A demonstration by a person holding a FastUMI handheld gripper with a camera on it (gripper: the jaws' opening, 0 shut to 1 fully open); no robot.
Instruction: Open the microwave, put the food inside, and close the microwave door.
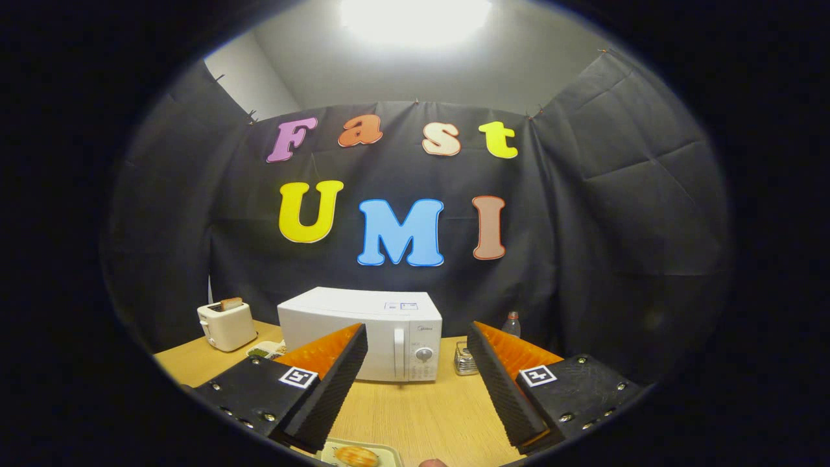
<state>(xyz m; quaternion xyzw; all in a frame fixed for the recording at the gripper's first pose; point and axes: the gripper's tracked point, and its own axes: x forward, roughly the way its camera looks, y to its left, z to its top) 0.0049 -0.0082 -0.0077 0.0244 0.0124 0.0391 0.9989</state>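
A white microwave (369,331) stands on the wooden table (415,415) beyond my fingers, its door shut, with a vertical handle (399,351) and a round dial (423,355) on its right side. My gripper (417,353) is held open above the table, fingers wide apart, nothing between them. Close below the fingers lies a pale tray (382,449) carrying a piece of golden-brown food (355,456). The left finger hides the microwave's lower left corner.
A white toaster (227,324) with a slice of bread in it stands left of the microwave. A small dish (264,351) lies between them. Right of the microwave sit a metal holder (464,360) and a clear bottle (511,323).
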